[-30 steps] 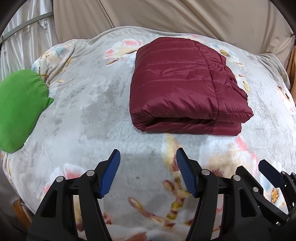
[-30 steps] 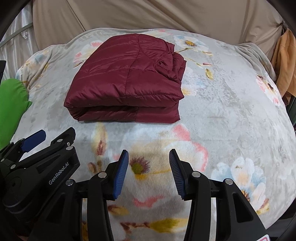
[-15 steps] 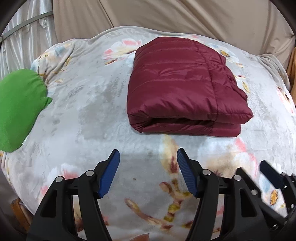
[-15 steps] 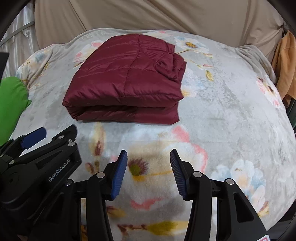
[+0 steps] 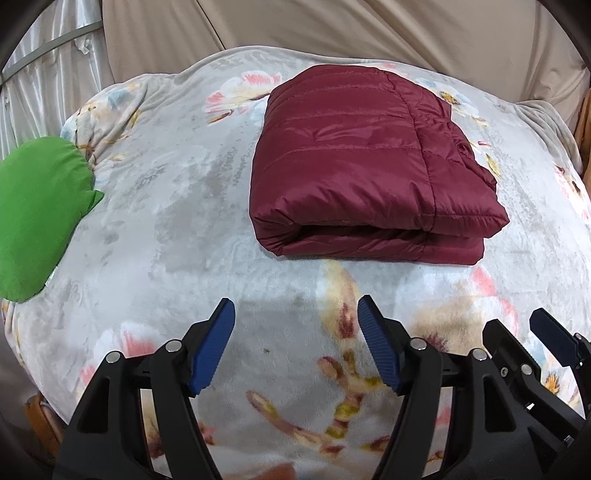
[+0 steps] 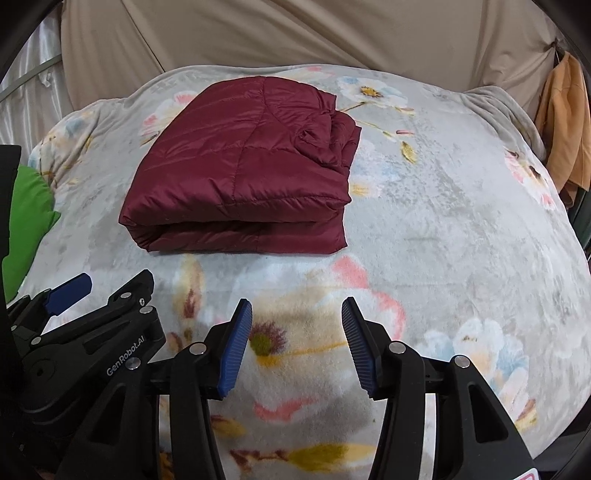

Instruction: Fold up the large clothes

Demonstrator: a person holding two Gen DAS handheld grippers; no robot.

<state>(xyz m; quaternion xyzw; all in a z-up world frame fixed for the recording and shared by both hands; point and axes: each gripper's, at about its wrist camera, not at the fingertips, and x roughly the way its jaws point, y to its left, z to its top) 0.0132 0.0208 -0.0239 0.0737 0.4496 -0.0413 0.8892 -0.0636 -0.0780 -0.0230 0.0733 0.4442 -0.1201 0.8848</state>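
on the floral fleece blanket [image 5: 155, 229], toward its far side, lies a maroon quilted puffer jacket [image 5: 362, 162], folded into a thick rectangular bundle with the folded layers showing along the near edge. in the right wrist view the same jacket [image 6: 243, 173] sits up and to the left, with bunched fabric at its far right corner. it rests flat on the blanket, well apart from both grippers.

the left gripper [image 5: 295, 343] hangs above the near part of the blanket, its jaws spread and opening wider, with only blanket between the blue ribbed pads [image 5: 212, 350]. nothing is pinched. the right gripper [image 6: 295, 343] hangs just beside it, jaws parted somewhat less, also empty, over a large printed flower. each gripper shows in the other's view: the right one at the lower right edge of the left view, the left one at the lower left of the right view.

a green cushion [image 5: 37, 221] lies at the left edge of the blanket. beige draped cloth [image 5: 369, 33] fills the background, and an orange garment [image 6: 565, 122] hangs at the far right in the right wrist view.
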